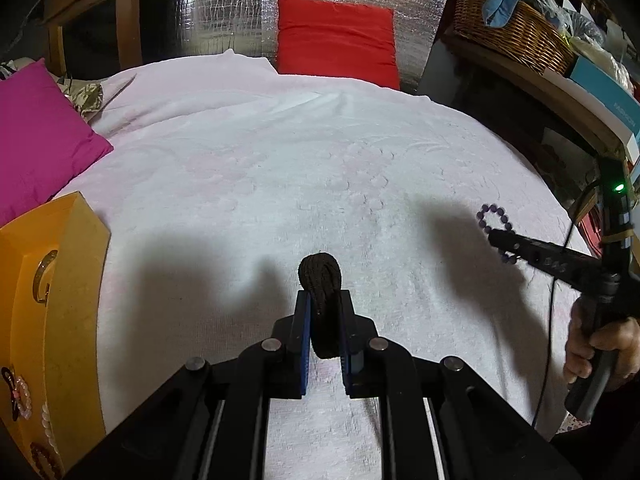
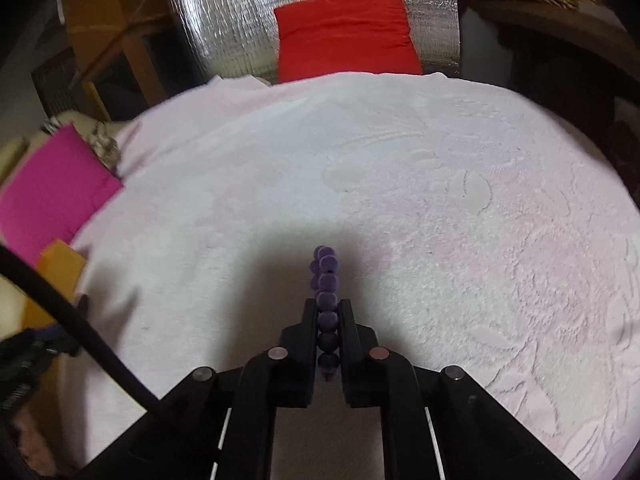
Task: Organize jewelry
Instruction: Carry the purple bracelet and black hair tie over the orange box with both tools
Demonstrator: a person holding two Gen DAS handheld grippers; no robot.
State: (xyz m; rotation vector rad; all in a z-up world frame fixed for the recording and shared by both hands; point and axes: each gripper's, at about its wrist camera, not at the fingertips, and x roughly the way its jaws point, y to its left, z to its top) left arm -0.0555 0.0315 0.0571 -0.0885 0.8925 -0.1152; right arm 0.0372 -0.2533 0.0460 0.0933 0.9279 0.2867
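My left gripper is shut on a dark brown braided band, which stands up between its blue pads just above the pale pink bedspread. At the right, my right gripper is shut on a purple bead bracelet. The right wrist view shows the same bracelet clamped edge-on in that gripper, its beads running up past the fingertips. An open yellow box lies at the left edge of the bed. Inside it are a gold bangle, a pink bead bracelet and a pearl strand.
A magenta pillow lies behind the box and a red cushion leans on foil sheeting at the far end. A wicker basket sits on a wooden shelf to the right. A hand holds the right gripper's handle.
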